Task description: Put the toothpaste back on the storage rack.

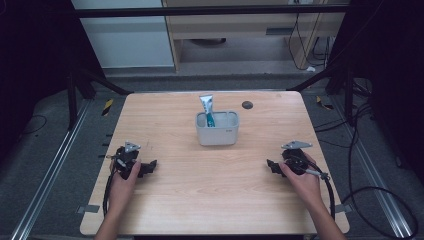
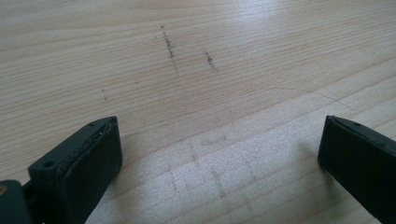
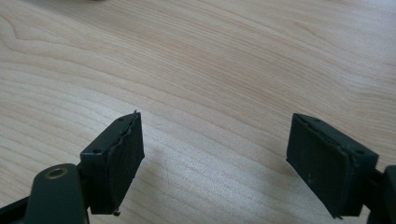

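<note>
A grey rectangular tub (image 1: 217, 129) stands at the middle of the wooden table (image 1: 215, 190), and a tube with a teal end (image 1: 208, 111) leans upright in its left part. My left gripper (image 1: 150, 167) rests low over the table at the left, held in a hand, jaws pointing right. My left gripper (image 2: 219, 154) is open, with bare scuffed wood between its pads. My right gripper (image 1: 271, 165) sits at the right side, jaws pointing left. My right gripper (image 3: 215, 161) is open too, nothing between its pads (image 3: 128, 154).
A small dark round disc (image 1: 247, 105) lies near the table's far edge, right of the tub. Cables trail from both grippers over the near corners. Metal rails run along the floor on both sides, with loose cables at the right.
</note>
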